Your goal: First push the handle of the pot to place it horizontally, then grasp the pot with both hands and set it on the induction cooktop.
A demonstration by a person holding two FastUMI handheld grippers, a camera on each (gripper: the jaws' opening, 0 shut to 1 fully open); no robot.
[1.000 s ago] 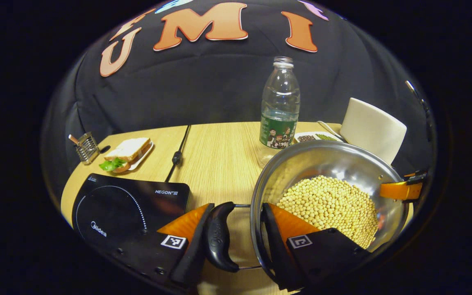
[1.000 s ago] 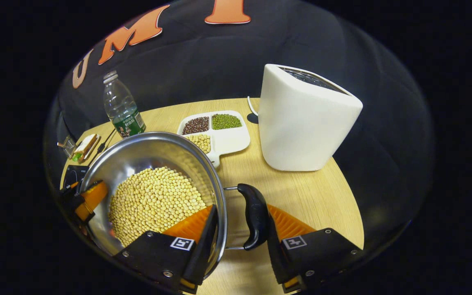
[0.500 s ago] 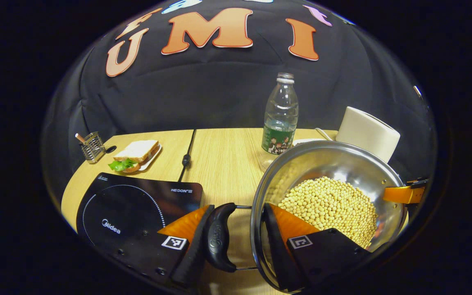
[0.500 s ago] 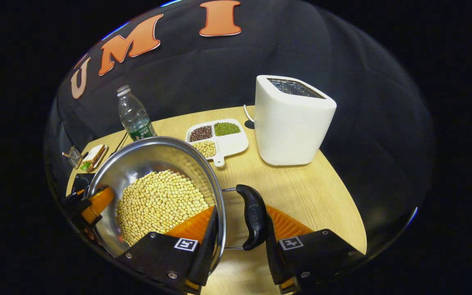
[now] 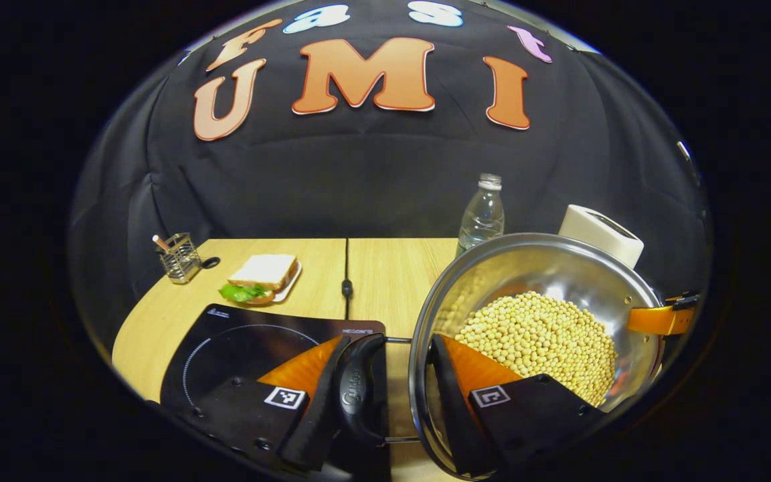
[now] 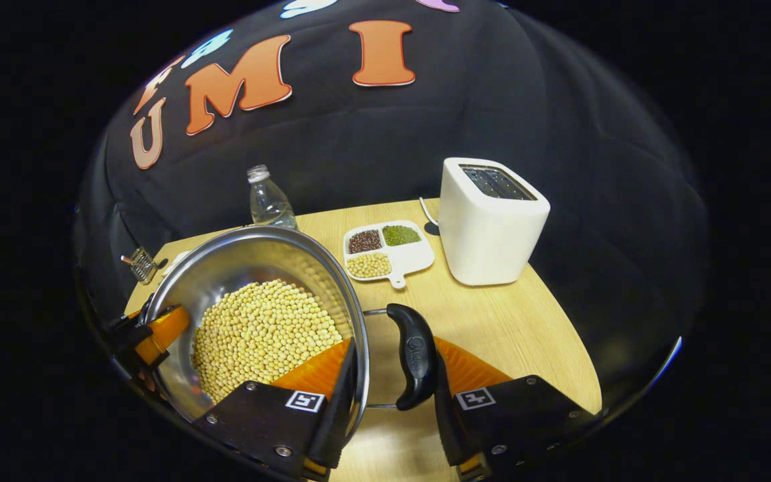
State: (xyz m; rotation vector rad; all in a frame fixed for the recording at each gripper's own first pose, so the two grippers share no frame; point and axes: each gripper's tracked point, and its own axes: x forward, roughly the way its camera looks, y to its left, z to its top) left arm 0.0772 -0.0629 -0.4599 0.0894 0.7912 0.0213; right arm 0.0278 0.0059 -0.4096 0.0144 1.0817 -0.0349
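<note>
A steel pot (image 5: 546, 268) full of soybeans (image 5: 539, 338) hangs above the wooden table, held at both sides. My left gripper (image 5: 382, 395) is shut on it, one finger inside the rim and the other outside the black left handle (image 5: 359, 395). In the right gripper view my right gripper (image 6: 392, 398) clamps the pot (image 6: 245, 258) the same way at its black right handle (image 6: 415, 355). The black induction cooktop (image 5: 238, 348) lies on the table to the left, below the left handle. Each view shows the other gripper's finger at the pot's far rim.
A sandwich on a plate (image 5: 262, 274), a wire holder (image 5: 178, 258) and a black cable (image 5: 346, 281) lie behind the cooktop. A water bottle (image 6: 266, 201), a divided dish of beans (image 6: 385, 248) and a white toaster (image 6: 492, 227) stand at the back right.
Both grippers have raised the pot and carried it leftward. The table's objects look farther and lower, and the cooktop now reaches under the left handle.
</note>
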